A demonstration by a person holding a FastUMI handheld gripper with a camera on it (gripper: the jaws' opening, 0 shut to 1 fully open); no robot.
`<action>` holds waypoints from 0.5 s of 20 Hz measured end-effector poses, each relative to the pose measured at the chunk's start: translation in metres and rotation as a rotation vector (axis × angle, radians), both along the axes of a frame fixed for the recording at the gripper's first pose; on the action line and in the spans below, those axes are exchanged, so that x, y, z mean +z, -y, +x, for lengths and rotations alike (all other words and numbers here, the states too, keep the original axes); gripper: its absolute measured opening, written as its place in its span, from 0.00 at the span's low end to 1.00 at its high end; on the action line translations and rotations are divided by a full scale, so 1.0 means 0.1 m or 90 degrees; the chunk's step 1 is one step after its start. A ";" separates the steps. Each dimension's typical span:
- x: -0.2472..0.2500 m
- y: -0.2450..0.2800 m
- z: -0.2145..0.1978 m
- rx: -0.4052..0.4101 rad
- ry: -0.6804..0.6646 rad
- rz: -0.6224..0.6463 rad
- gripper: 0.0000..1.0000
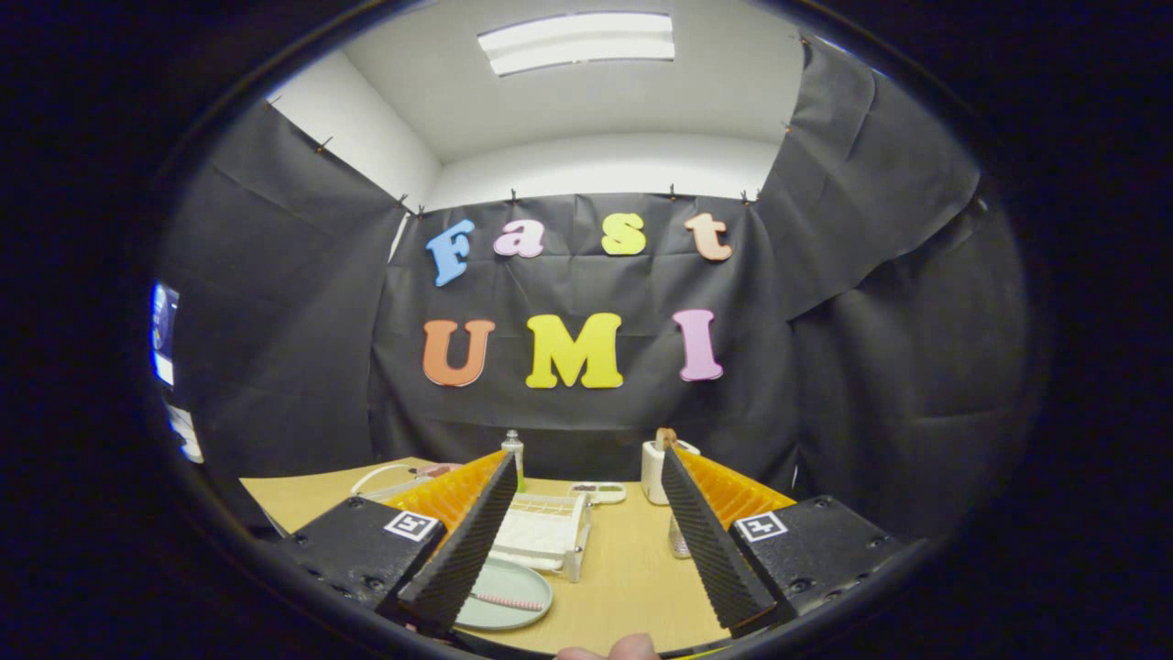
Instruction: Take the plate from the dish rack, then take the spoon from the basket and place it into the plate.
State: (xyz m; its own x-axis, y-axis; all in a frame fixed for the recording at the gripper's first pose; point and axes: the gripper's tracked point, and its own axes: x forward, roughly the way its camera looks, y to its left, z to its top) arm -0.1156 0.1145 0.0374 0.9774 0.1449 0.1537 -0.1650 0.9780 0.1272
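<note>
Gripper view looks level across a pale wooden tabletop (632, 587) toward the black cloth wall of the booth. The gripper (589, 469) has its two fingers spread wide, with nothing between them, raised above the tabletop. A pale green plate (513, 587) lies flat on the tabletop just beside the left finger, which covers part of the plate's near rim. A spoon (507, 601) with a pinkish handle rests in the plate, lying across its near part. Just beyond the plate stands the white dish rack (547, 533), its near corner close to the plate's far rim; whether they touch cannot be told. Beyond the rack, near the wall, stand a small clear bottle (514, 451), a flat white tray (600, 492) and a white holder (656, 469) by the right finger's tip. A clear ribbed object (679, 541) sits partly hidden behind the right finger. Between the rack and the right finger a bare strip of wood runs toward the near edge, where a fingertip (632, 649) shows.
</note>
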 end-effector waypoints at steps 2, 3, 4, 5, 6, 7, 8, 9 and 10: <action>0.00 0.14 -0.10 -0.016 -0.004 0.019 1.00; -0.02 0.15 -0.14 -0.015 -0.008 0.032 1.00; 0.00 0.14 -0.18 -0.010 -0.018 0.037 1.00; -0.05 0.15 -0.21 -0.006 -0.033 0.027 1.00; -0.06 0.19 -0.23 -0.013 -0.041 0.025 1.00; -0.03 0.19 -0.25 -0.012 -0.044 0.019 1.00; -0.06 0.16 -0.28 -0.010 -0.051 0.009 1.00; -0.08 0.17 -0.31 -0.013 -0.058 0.007 1.00; -0.06 0.15 -0.33 -0.013 -0.059 0.007 1.00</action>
